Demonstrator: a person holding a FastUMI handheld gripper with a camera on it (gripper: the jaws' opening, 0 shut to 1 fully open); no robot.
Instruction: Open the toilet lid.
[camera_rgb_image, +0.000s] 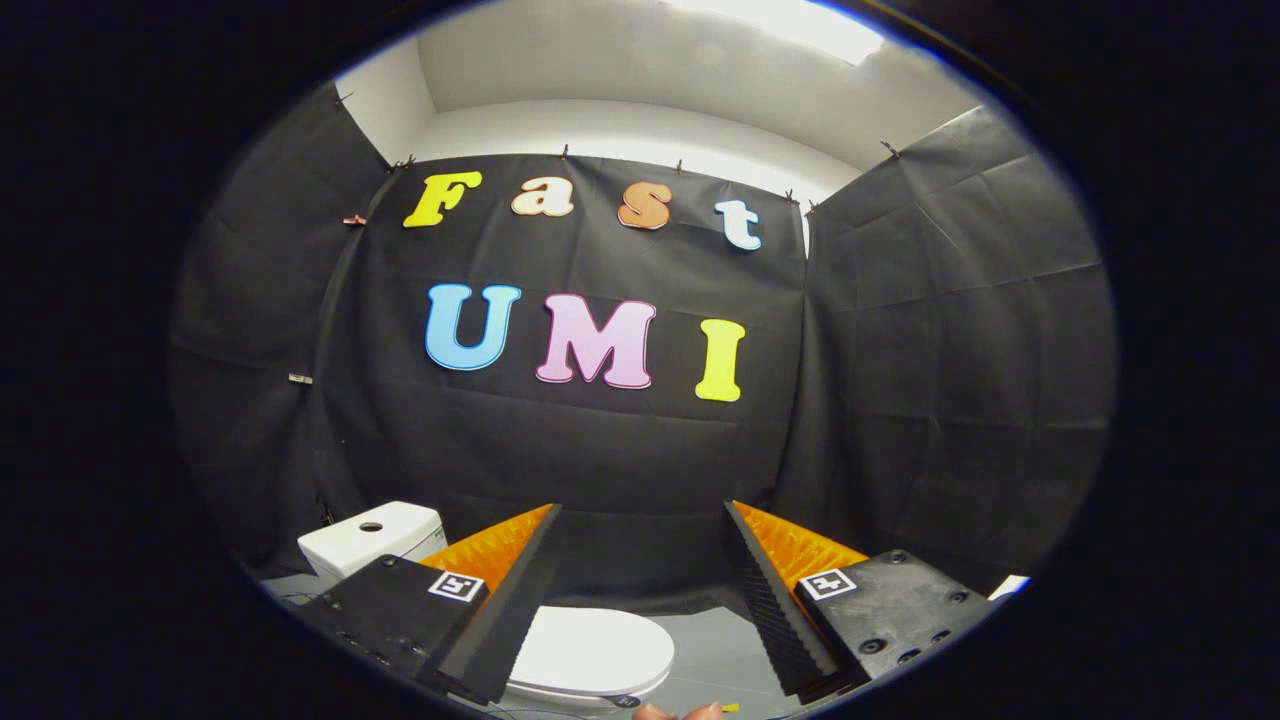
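Observation:
A white toilet stands low ahead of me on a grey floor. Its lid (590, 650) lies flat and closed, showing between my fingers, closer to the left one. The white tank (372, 538) with a round button on top rises behind the left finger. My gripper (642, 515) is open, its fingers spread wide with nothing between them, held above the toilet and apart from the lid.
Black cloth walls close in the booth behind and on both sides. The grey floor (715, 645) shows to the right of the toilet. A person's fingertips (680, 712) peek in below the lid's front edge. A small white object (1008, 586) sits at the far right.

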